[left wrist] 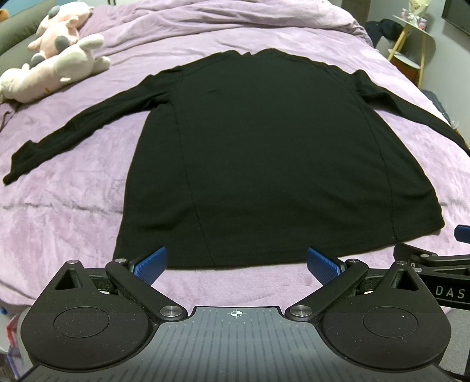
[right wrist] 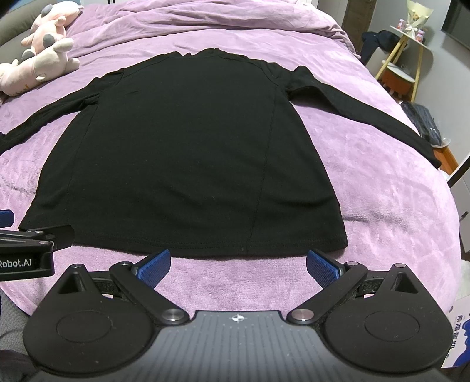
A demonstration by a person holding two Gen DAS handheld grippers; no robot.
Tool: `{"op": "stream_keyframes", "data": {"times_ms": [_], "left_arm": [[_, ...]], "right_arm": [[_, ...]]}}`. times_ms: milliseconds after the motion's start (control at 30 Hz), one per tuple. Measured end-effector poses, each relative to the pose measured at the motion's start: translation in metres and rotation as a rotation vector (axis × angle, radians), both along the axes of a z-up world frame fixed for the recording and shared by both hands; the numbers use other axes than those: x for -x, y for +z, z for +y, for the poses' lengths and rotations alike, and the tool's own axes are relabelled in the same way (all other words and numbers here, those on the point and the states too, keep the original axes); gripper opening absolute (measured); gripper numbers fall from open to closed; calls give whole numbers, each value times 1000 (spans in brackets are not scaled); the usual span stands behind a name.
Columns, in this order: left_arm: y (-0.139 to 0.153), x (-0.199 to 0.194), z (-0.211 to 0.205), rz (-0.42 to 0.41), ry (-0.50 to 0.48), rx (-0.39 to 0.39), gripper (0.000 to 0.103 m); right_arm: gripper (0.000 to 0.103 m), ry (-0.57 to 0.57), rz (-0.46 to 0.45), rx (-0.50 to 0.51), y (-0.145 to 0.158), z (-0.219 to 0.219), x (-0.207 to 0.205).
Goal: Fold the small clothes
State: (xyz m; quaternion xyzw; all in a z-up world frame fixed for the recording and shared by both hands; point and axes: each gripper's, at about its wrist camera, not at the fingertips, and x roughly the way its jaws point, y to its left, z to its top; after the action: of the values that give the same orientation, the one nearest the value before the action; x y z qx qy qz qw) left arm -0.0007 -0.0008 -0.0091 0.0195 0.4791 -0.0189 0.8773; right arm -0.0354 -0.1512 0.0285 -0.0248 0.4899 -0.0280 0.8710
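Observation:
A black long-sleeved shirt (left wrist: 258, 152) lies flat on the purple bedspread (left wrist: 58, 211), hem nearest me, both sleeves spread out to the sides. It also shows in the right wrist view (right wrist: 188, 152). My left gripper (left wrist: 236, 261) is open and empty, its blue pads just short of the hem near the shirt's left half. My right gripper (right wrist: 238, 261) is open and empty, just short of the hem near the shirt's right half. Each gripper shows at the edge of the other's view.
Pink and white plush toys (left wrist: 55, 58) lie at the bed's far left. A folded-back duvet (left wrist: 235, 20) lies at the far end. A small yellow-legged side table (right wrist: 411, 50) stands right of the bed. The bed's right edge (right wrist: 449, 188) drops off.

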Motion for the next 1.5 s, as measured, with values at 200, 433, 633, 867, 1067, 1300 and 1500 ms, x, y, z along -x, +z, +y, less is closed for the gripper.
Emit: {"op": "stream_keyframes", "data": {"times_ms": [200, 433, 633, 867, 1067, 1300, 1500], "left_arm": [[-1, 0, 1, 1, 0, 0, 103], [-1, -1, 1, 3, 0, 1, 103], [-2, -1, 2, 4, 0, 1, 103], [-4, 1, 3, 6, 0, 1, 103], [-6, 0, 4, 12, 0, 2, 103], [-7, -1, 3, 19, -2, 2, 103], [-7, -2, 1, 28, -1, 2, 103]], "right_arm": [[99, -2, 0, -2, 0, 0, 0], [99, -3, 0, -2, -1, -1, 0], [99, -4, -1, -3, 1, 0, 1], [99, -6, 0, -4, -2, -3, -1], [99, -10, 4, -10, -3, -3, 0], [99, -12, 7, -14, -4, -3, 0], [99, -14, 6, -24, -6, -3, 0]]}}
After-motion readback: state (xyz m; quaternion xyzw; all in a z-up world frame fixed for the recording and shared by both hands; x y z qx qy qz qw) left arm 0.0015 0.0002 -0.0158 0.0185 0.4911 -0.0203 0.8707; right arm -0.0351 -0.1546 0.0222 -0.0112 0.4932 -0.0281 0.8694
